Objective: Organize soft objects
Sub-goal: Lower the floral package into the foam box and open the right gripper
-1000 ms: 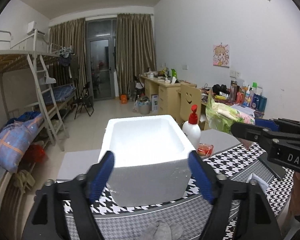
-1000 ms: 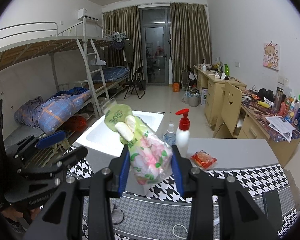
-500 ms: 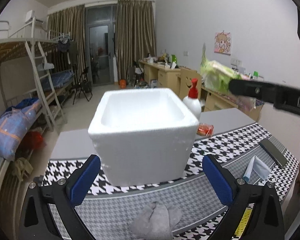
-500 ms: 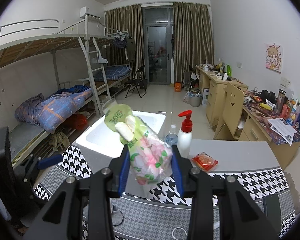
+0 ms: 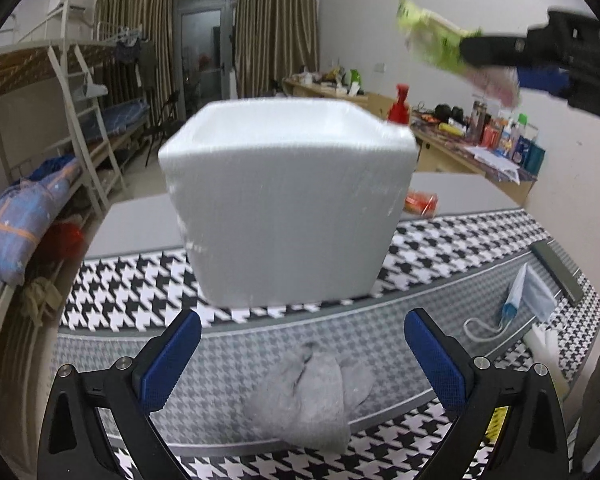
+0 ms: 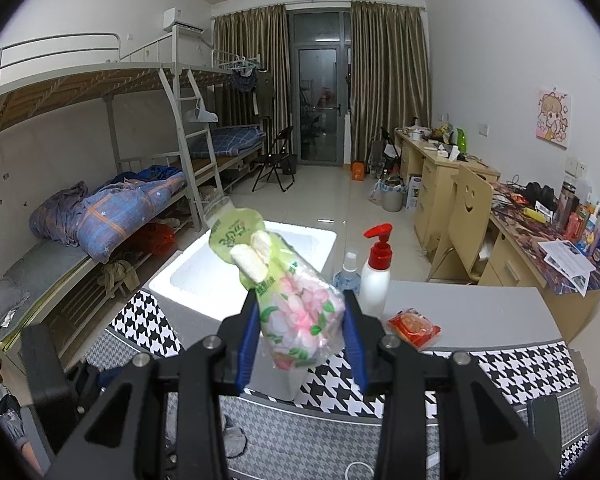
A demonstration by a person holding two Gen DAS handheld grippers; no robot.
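Note:
My right gripper (image 6: 302, 334) is shut on a green and pink floral tissue pack (image 6: 288, 300) and holds it in the air above the table, near the white foam box (image 6: 252, 256). In the left wrist view the pack (image 5: 448, 46) shows blurred, high at the upper right, above the box (image 5: 288, 204). My left gripper (image 5: 300, 360) is open and empty, low over the table just in front of the box. A crumpled grey sock (image 5: 316, 396) lies on the houndstooth cloth between its fingers.
A face mask (image 5: 528, 292) and a dark phone (image 5: 556, 268) lie on the cloth (image 5: 460, 248) at the right. A red-capped pump bottle (image 6: 376, 272), a small clear bottle (image 6: 348, 272) and a red snack packet (image 6: 414, 326) stand behind the box. Bunk beds are left, desks right.
My left gripper has dropped lower and drawn back, so the box now looms above it and the sock lies between its fingers. My right gripper has lifted the tissue pack higher.

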